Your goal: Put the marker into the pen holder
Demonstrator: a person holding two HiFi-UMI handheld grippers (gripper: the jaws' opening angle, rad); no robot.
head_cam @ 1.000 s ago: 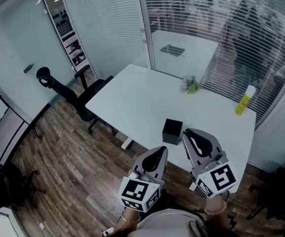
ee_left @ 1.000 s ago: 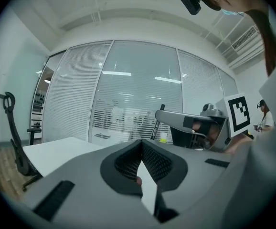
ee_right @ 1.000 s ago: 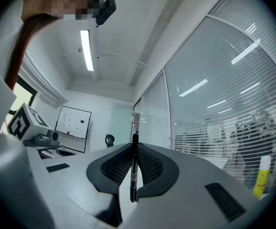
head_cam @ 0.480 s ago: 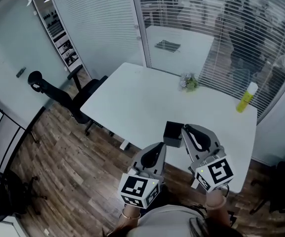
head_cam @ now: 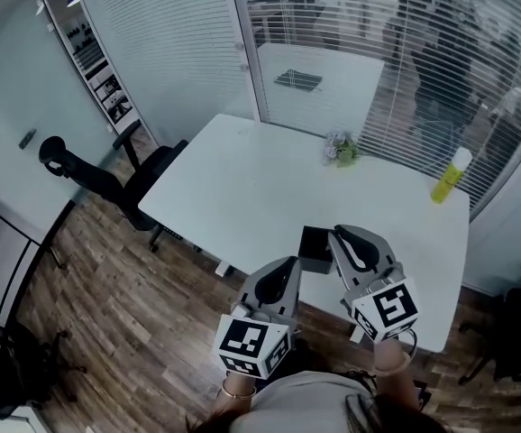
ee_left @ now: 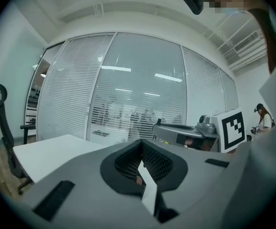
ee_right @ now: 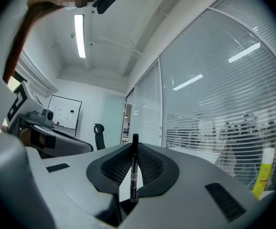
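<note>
R tool (head_cam: pixel 340 236) is clenched on the marker (ee_right: pixel 134 170), a thin black pen w/ white label. It's pinched upright between the pads, top end poking above them. L tool (head_cam: pixel 287 267) is clenched too, w/ nothing in it per left gripper view, held low just beside R. Pen holder (head_cam: pixel 314 244) is a small black box near the front edge of the white worktop (head_cam: pixel 251 174). In head view R tool's tips sit right at its right side; can't tell if touching. Marker not in the holder yet.

Step in hand, my read: line up + drop.
- Get the marker's lower end over the middle of the opening, pen vertical.
- Lower till the end is inside the walls, then let go. Early release prob bounces off the rim.
- Holder looks light and could tip if nudged; L tool is free to steady it.

Yellow bottle (head_cam: pixel 449 177) is well apart, no issue.
</note>
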